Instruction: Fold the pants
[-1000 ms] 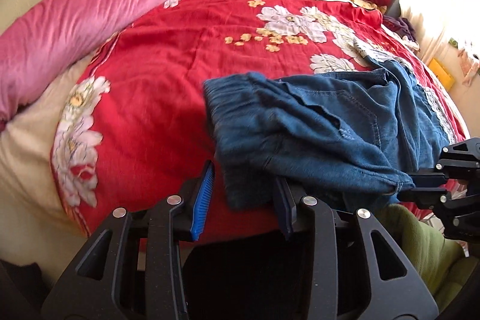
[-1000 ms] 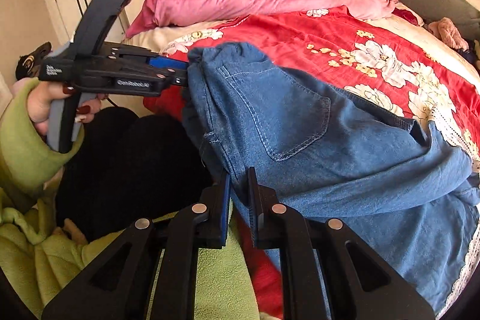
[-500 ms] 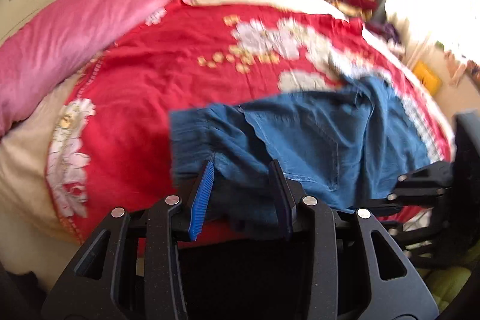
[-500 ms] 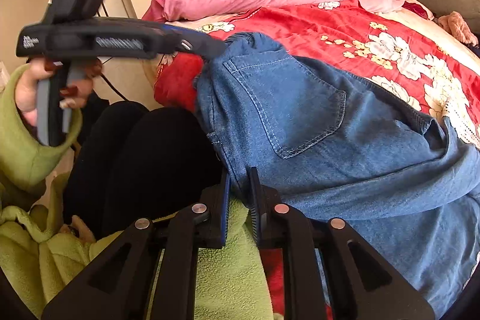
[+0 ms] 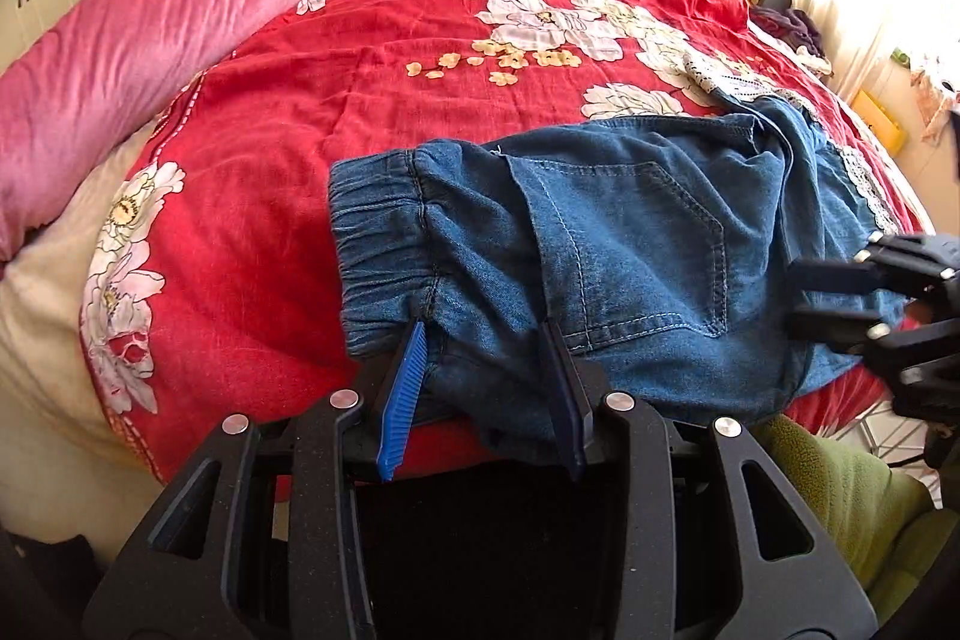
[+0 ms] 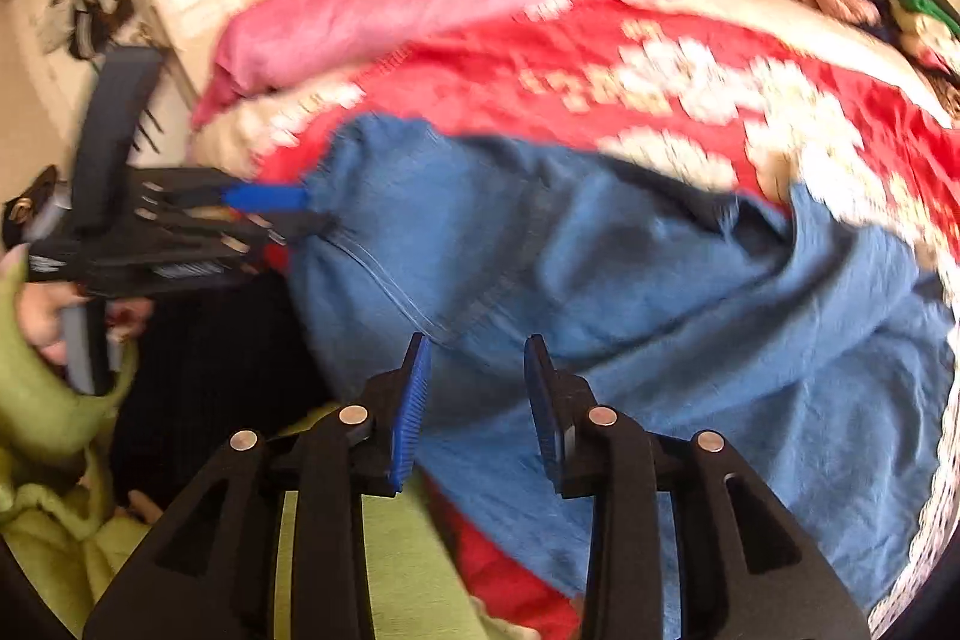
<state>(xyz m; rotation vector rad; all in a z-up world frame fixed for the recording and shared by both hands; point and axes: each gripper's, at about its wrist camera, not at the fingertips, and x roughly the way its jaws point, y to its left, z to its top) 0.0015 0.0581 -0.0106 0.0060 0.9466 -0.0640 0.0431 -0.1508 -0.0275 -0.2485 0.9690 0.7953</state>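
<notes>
the denim pants (image 5: 630, 268) lay folded at the bed's (image 5: 360, 58) near edge; the left tool (image 5: 486, 382) pinched the waistband to steady it, while the right tool (image 6: 474, 400) was opening, letting go.

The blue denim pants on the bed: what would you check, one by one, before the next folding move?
1. Blue denim pants lie on the red floral bedspread, not hanging in the air: ok.
2. Left gripper has cloth near the elastic waistband between its blue pads: ok; whether the pads pinch it firmly, cannot tell.
3. Right gripper has let go: its jaws are opening, with denim between them but apart from the pads: ok.
4. Pants lie flat: not ok, bunched and creased toward the right side.
5. Space on the bedspread beyond the pants for folding: ok.
6. Right wrist view sharp enough to judge edges: not ok, blurred.
</notes>
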